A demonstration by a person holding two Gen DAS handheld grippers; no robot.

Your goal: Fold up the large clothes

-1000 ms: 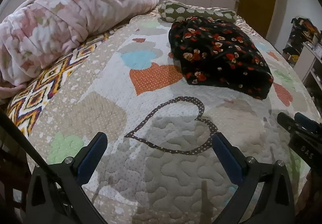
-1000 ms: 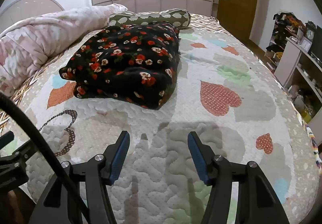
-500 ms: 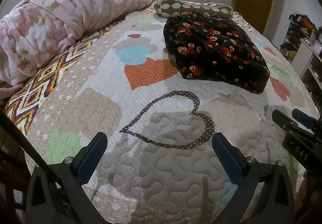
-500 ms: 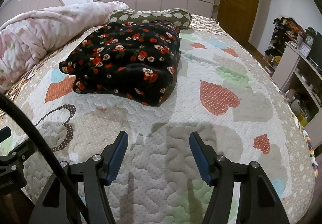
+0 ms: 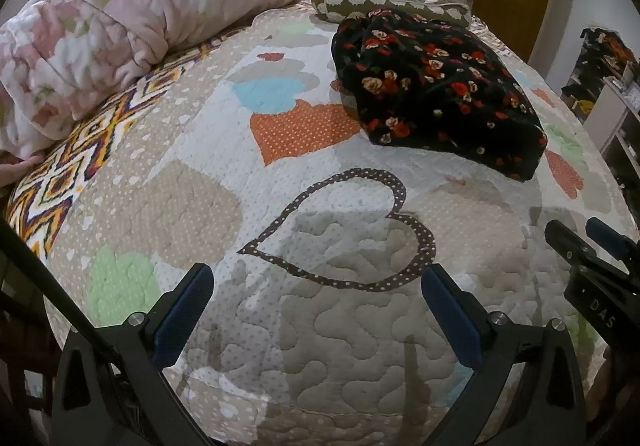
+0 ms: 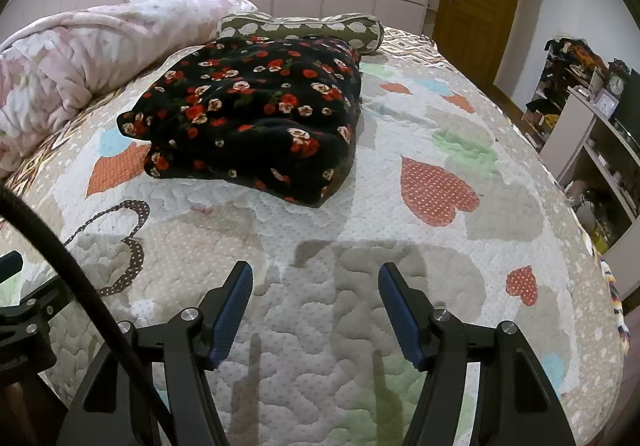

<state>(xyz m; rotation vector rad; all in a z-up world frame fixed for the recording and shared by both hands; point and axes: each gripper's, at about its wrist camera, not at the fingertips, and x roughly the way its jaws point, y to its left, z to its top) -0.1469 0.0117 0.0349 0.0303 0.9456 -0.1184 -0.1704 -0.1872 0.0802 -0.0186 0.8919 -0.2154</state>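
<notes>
Bedroom setup here: a big bed [image 6: 460, 117] with a heart-patterned quilt, wardrobe and wooden door [image 6: 476, 1] at the back, cluttered shelves off to one side. A pink floral duvet [image 5: 120, 25] is bunched up along the far edge and a green spotted bolster [image 6: 300, 27] lies across the head end.

The thing to deal with is the black floral garment [image 6: 256, 113], lying mid-bed in a thick, roughly folded bundle just in front of the bolster, well apart from both tools.

Left tool [image 5: 316, 310] is spread wide with nothing between its fingers, just hanging over the quilt near the foot. Right tool [image 6: 316, 310] has its jaws apart too and holds nothing.

My guess is the fabric's plush and floppy, fairly bulky, not slippery, nothing breakable. It'll sag and drag on the quilt if lifted from one spot, so I'd pinch it at two near corners or along the near edge, through all the layers.
</notes>
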